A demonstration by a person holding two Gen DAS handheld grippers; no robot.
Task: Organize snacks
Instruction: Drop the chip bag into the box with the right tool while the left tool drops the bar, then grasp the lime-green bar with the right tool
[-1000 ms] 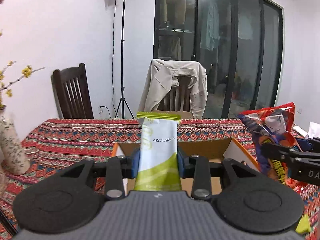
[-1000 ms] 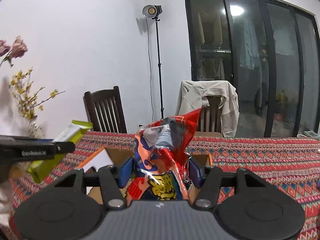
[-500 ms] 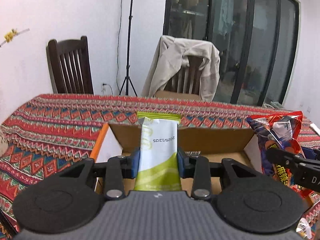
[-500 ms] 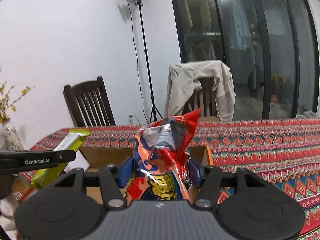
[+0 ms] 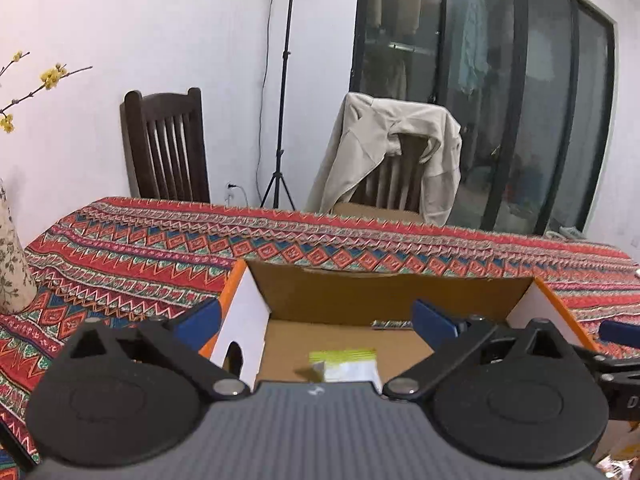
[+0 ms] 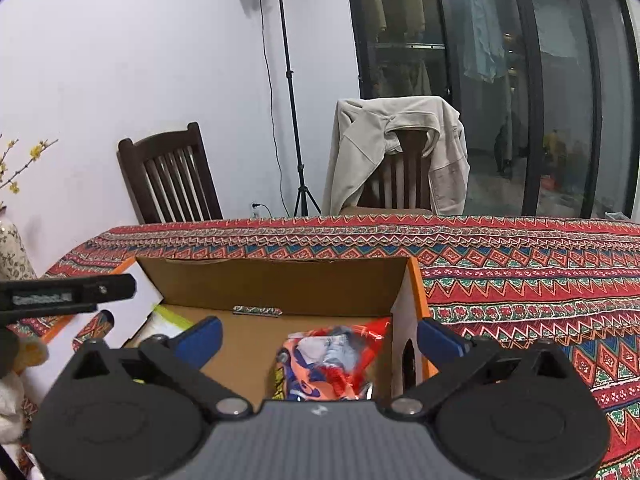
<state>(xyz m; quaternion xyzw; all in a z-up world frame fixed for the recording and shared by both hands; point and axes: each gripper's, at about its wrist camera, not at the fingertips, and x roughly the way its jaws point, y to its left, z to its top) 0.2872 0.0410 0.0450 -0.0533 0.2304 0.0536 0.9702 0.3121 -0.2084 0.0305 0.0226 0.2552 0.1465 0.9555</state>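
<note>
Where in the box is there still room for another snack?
The bare cardboard floor of the box lies between the green-and-white packet on the left and the red-orange bag on the right. A small wrapped bar lies along the back wall.

- We see a plain white wall (image 6: 140,60) behind the bench (image 6: 520,264), which wears a red patterned cloth
- Two dark wooden chairs (image 5: 166,148) stand at its far side; a beige jacket (image 6: 400,148) hangs over the right one
- A light stand (image 6: 288,80) with a lit lamp rises between them
- Dark glass doors (image 5: 500,100) mirror a ceiling light
- A floral vase (image 5: 12,264) with yellow blossoms sits at left
</note>
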